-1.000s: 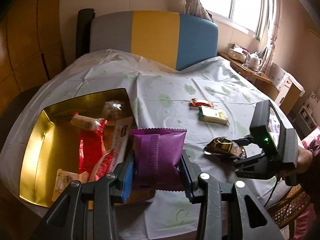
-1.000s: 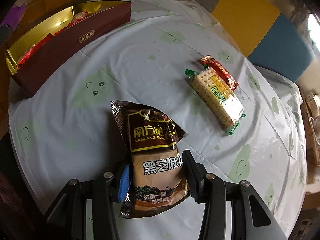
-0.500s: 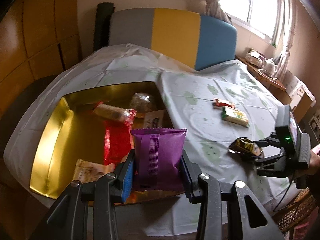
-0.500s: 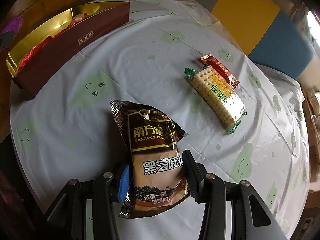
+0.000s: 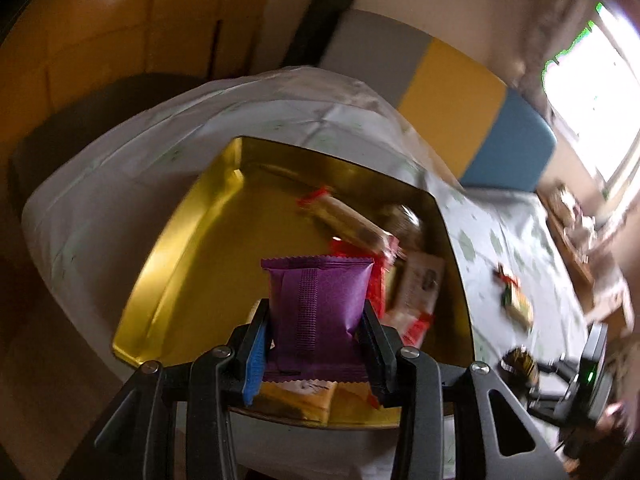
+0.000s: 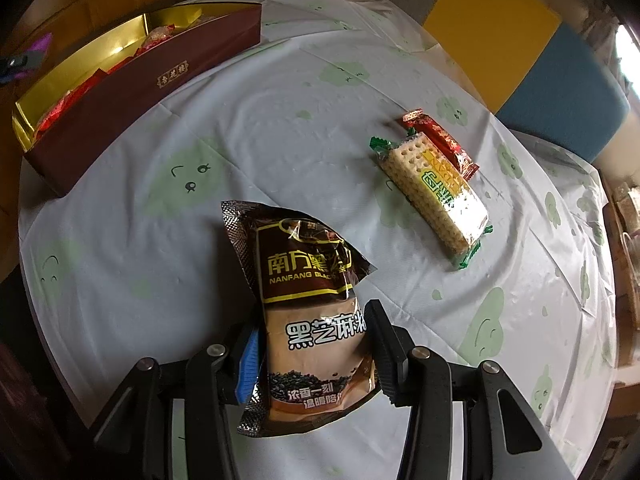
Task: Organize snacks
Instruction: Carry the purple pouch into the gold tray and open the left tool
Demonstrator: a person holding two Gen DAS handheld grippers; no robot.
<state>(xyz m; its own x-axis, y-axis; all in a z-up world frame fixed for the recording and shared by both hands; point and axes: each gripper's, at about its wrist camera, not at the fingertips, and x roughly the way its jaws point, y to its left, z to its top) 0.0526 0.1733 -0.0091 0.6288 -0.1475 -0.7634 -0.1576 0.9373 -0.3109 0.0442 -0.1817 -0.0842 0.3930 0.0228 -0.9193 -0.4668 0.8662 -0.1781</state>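
Note:
My left gripper [image 5: 316,332] is shut on a purple snack packet [image 5: 318,300] and holds it over the near part of the gold-lined box [image 5: 180,264]. Several wrapped snacks lie in that box, among them a long bar with red ends [image 5: 348,224]. My right gripper [image 6: 316,352] is shut on a brown sesame-paste sachet [image 6: 308,312] just above the tablecloth. A cracker pack [image 6: 434,196] and a red candy bar [image 6: 440,140] lie side by side on the cloth to the right. The box [image 6: 132,112] shows its maroon side at the far left of the right wrist view.
The round table wears a white cloth with green cloud prints [image 6: 280,120]. A chair back in grey, yellow and blue [image 5: 452,112] stands behind it. A side shelf with small items [image 5: 576,216] is at the far right, near a bright window.
My left gripper has carried the purple packet leftward and rolled, so it now hangs over the box instead of over the box's right edge. The right gripper and its sachet have stayed put.

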